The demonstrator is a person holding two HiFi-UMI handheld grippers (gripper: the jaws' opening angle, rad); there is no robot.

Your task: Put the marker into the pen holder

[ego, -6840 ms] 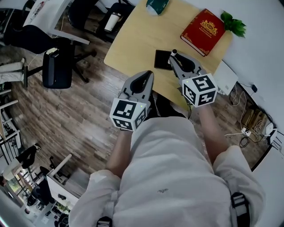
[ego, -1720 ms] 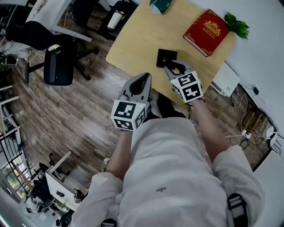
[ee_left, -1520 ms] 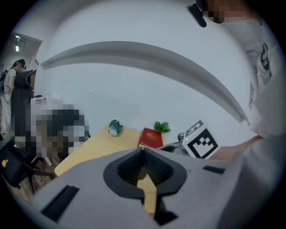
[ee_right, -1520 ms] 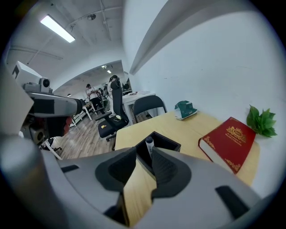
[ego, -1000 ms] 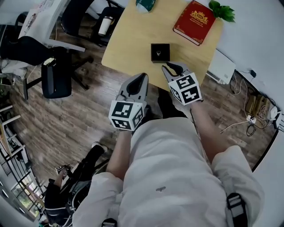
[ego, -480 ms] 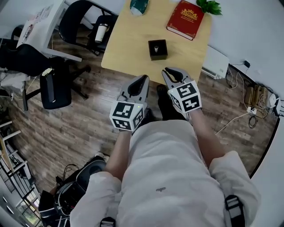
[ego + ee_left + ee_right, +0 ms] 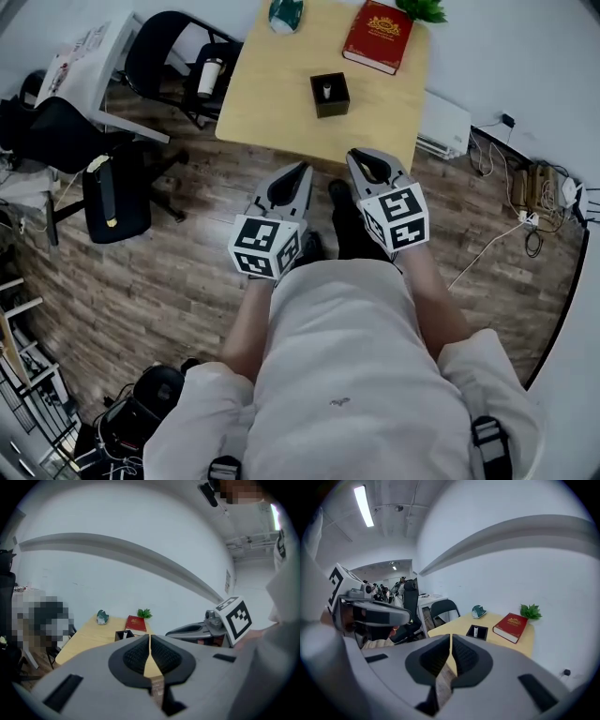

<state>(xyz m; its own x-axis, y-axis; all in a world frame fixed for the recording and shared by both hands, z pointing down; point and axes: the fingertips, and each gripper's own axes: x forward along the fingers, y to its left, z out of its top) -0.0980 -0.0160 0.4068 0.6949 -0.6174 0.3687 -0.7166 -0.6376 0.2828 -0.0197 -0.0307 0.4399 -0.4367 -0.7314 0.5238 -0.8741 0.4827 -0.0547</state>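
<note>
While the left gripper [image 7: 302,169] and right gripper [image 7: 354,156] hang well short of the pale wooden table [image 7: 272,103], the head view shows the slim white marker [image 7: 326,90] standing inside the black square pen holder [image 7: 330,110].

Left gripper view: jaws together, empty.

Right gripper view: jaws have just been closing, nothing between them. The marker looks light, stiff and slick, so pinch mid-barrel. Gold lettering on the red hardback book [image 7: 510,626] is unreadable.

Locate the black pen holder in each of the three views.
Head view: pen holder top centre, on the wooden table.
Left gripper view: pen holder small, left of centre.
Right gripper view: pen holder slightly right of centre.
Shared landmark: the red book, lying just beyond the holder in all three.
</note>
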